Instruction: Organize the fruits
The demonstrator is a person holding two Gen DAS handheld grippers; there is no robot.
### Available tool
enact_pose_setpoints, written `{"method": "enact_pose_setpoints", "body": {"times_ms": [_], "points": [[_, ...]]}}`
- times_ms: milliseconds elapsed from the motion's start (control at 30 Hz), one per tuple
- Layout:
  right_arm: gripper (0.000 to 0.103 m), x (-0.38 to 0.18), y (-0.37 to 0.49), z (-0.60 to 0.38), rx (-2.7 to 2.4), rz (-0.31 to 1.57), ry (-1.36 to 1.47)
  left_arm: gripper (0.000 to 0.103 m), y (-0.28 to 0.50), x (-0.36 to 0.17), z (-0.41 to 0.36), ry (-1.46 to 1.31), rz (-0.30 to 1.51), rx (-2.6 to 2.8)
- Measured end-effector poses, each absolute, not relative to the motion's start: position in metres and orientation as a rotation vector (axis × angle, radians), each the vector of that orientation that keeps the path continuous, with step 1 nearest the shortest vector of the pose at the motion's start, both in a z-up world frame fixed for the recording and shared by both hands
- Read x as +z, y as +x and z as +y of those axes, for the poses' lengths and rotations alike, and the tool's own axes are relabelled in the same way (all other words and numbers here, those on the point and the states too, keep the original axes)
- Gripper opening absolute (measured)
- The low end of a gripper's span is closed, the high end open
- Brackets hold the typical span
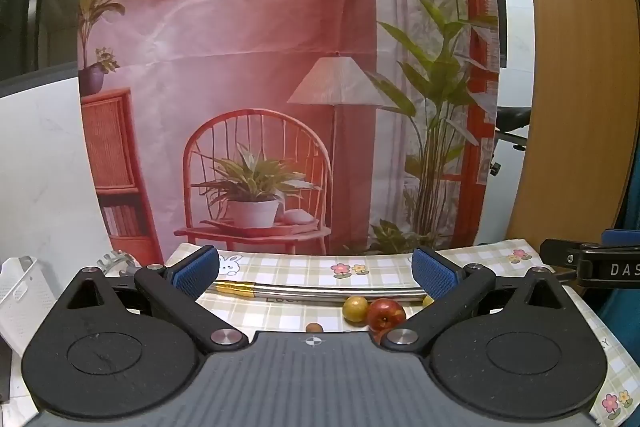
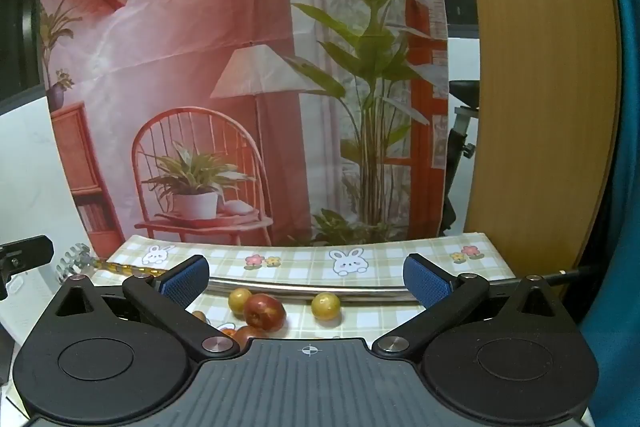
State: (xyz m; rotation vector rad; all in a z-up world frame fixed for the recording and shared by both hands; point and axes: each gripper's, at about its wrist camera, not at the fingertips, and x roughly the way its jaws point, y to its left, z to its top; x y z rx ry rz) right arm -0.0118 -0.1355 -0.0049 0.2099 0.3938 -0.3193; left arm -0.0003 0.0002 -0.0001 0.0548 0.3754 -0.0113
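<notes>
On the checked tablecloth [image 1: 280, 311] lie a red apple [image 1: 386, 313], a yellow-green round fruit [image 1: 355, 308] beside it and a small brown fruit [image 1: 314, 328]. My left gripper [image 1: 316, 273] hangs open above and short of them, nothing between its blue pads. In the right wrist view the red apple [image 2: 264, 311] lies next to a yellow-green fruit [image 2: 240, 300]. A second yellow-green fruit [image 2: 326, 305] lies apart to the right, and more fruit [image 2: 244, 334] is half hidden by the gripper body. My right gripper [image 2: 306, 277] is open and empty.
A long metal rod with a gold handle [image 1: 320, 292] lies across the cloth behind the fruit. A white perforated basket [image 1: 20, 291] stands at the left. A printed room backdrop [image 1: 260, 67] hangs behind the table, a wooden panel [image 2: 540, 87] at the right.
</notes>
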Motion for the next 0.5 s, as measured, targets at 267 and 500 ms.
{"method": "enact_pose_setpoints", "body": {"times_ms": [267,500], "points": [[0.103,-0.0057,-0.0118,-0.1353,-0.320,0.394,0.209,0.103,-0.0057,-0.0021,-0.0032,0.053,0.376,-0.005],[0.103,-0.0057,-0.0117,-0.1354,-0.320,0.395,0.209,0.103,0.0022,0.0000,-0.0035,0.049,0.386,-0.007]]}}
